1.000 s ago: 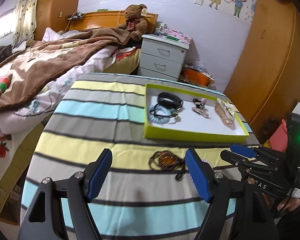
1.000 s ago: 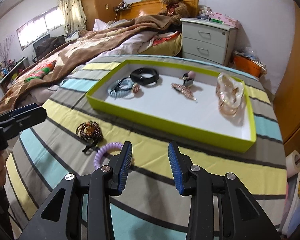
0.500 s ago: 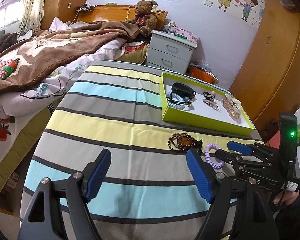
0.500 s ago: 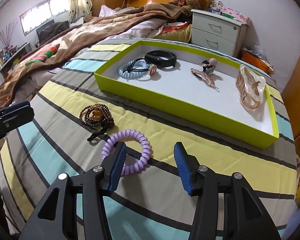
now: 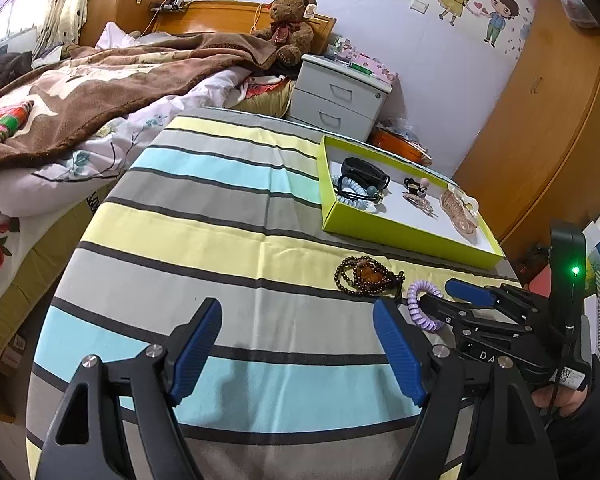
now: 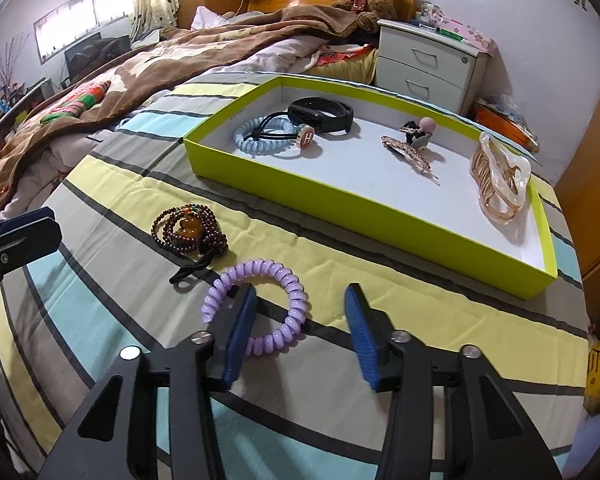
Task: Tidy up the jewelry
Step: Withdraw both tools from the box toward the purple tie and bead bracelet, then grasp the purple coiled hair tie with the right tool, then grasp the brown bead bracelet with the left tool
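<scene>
A lime-green tray (image 6: 364,206) (image 5: 400,236) on the striped tablecloth holds a blue coil hair tie (image 6: 256,140), a black band (image 6: 324,114), hair clips (image 6: 410,156) and a large clear claw clip (image 6: 500,180). A purple coil hair tie (image 6: 268,312) (image 5: 420,308) and a dark bead bracelet (image 6: 188,230) (image 5: 366,276) lie in front of the tray. My right gripper (image 6: 298,334) is open, low over the purple tie, its left finger across the ring. My left gripper (image 5: 296,348) is open and empty, left of the bracelet.
The table's edge curves round at the left, with a bed and brown blanket (image 5: 100,80) beyond it. A white nightstand (image 5: 340,96) stands behind the table. A wooden wardrobe (image 5: 560,120) is at the right.
My right gripper has moved forward and down onto the purple hair tie and opened a little. My left gripper has drawn back and to the left, away from the bracelet.
</scene>
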A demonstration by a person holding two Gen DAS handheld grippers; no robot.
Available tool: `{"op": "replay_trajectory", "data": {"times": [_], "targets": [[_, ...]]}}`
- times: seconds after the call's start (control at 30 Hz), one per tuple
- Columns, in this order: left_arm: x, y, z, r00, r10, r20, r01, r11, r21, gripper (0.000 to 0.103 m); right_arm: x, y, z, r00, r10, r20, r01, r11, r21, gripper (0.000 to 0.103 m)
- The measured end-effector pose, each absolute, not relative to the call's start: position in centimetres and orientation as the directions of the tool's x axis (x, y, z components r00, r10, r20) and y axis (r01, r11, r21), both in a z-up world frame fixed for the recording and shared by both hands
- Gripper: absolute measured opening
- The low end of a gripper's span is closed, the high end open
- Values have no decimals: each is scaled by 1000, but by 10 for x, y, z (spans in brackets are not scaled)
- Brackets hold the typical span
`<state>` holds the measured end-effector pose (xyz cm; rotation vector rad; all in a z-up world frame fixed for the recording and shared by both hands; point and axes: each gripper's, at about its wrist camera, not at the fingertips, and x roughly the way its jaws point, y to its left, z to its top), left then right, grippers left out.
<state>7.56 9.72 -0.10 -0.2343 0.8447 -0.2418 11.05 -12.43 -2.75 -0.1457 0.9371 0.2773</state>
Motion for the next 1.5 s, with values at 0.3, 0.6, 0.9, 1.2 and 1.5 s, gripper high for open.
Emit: {"op": "replay_trajectory", "data": {"times": [0.3,0.6,0.9,1.2,1.5], "targets": [[78,96,-6,617,-318,-720,115,941,-318,80,106,-121,-27,557,188,-809,-315,949,3,10],[84,75,-3,606,-303,-735,155,952,-265,80,103,-142,-21,582,206,-787,-264,963,56,10],[91,29,0,599,-308,-739,279,945,-168,80,98,-166,-14,605,212,-768,-215,972,99,10],[105,-5,-3,601,-271,-752,328,942,-77,79,94,-178,-15,613,213,-761,-190,974,119,10],[116,-21,-12,570,-311,-760,382,920,-90,65,91,-185,-15,619,225,-753,-183,973,140,10]]}}
